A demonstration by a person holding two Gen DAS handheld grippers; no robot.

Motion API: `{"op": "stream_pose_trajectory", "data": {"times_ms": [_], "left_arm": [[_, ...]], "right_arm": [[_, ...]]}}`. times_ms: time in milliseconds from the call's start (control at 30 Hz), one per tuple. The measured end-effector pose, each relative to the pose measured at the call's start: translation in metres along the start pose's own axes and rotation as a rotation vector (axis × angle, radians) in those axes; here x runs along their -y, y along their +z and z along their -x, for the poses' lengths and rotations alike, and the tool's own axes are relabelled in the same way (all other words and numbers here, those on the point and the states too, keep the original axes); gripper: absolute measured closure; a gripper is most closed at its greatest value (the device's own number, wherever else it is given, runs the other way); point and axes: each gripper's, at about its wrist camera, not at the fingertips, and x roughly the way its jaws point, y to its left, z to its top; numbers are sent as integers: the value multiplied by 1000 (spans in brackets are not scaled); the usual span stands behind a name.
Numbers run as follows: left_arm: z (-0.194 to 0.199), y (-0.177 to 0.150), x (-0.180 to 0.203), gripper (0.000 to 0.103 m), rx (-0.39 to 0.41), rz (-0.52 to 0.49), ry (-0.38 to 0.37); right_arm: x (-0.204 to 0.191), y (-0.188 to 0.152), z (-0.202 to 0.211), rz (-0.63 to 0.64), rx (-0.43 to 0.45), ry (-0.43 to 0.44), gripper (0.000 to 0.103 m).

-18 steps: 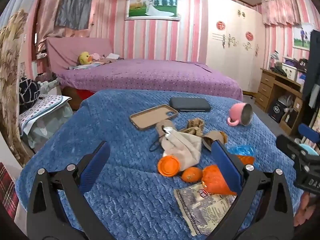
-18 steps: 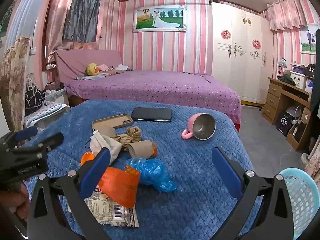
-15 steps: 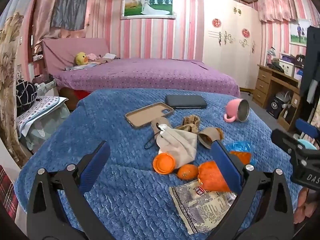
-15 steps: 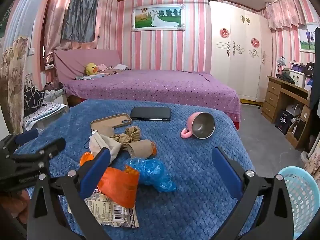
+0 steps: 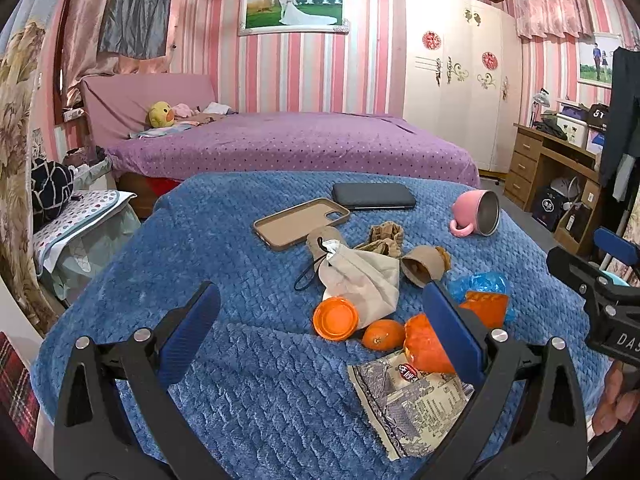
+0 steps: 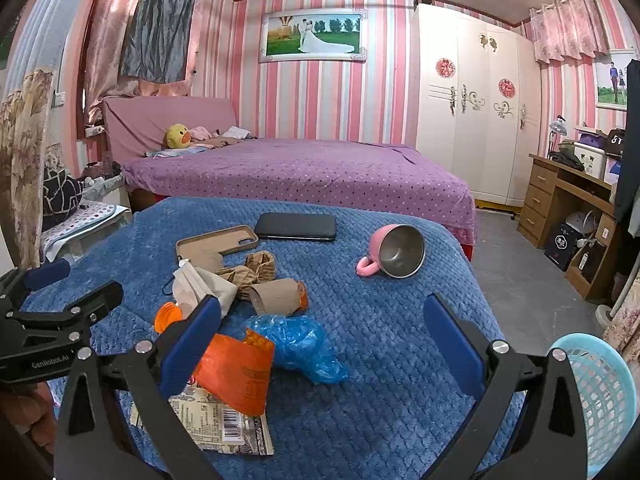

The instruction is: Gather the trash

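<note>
Both grippers hover above the near edge of the blue blanket point(image 5: 200, 360), and neither holds anything. The left gripper point(image 5: 320, 332) has its jaws spread wide; the right gripper point(image 6: 320, 340) stands equally wide apart.

The trash lies in a loose cluster near the front of the blanket: an orange wrapper point(image 6: 236, 368) resting on a printed snack bag point(image 6: 216, 424), a crumpled blue plastic bag point(image 6: 300, 344) just beside them, a cardboard tube point(image 6: 276, 298), an orange lid point(image 5: 335, 318) and a crumpled white cloth pouch point(image 5: 360, 280). The light blue basket point(image 6: 600, 400) stands off the right edge of the blanket, below its level; it is judged to be the receptacle.

Hazards:

1. Sorting error. A phone point(image 5: 374, 196), a phone case point(image 5: 300, 222), a pink mug point(image 5: 476, 220) on its side and a small orange fruit point(image 5: 383, 334) lie among or near the trash. The fruit touches the wrapper, so a broad closure is likely to take both.
2. Slip. Wrapper and plastic bag are thin and limp; a shallow pinch may release them over the floor before the basket.
3. Snagging. The blanket is soft and quilted; jaws pressed low may catch fabric and drag the cluster.
4. Collision. The grippers work close together; simultaneous reaches to the same pile may bring them into contact.
</note>
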Motion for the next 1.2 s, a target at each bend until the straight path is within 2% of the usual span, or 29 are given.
{"op": "stream_pose_trajectory", "data": {"times_ms": [333, 1000, 1200], "left_arm": [[-2, 2, -2, 5, -32, 4, -10], [-2, 1, 0, 5, -22, -30, 5], [-2, 2, -7, 5, -27, -2, 9]], "right_arm": [[0, 0, 1, 3, 0, 3, 4], [0, -1, 1, 13, 1, 1, 4], [-2, -2, 0, 15, -7, 1, 4]]}}
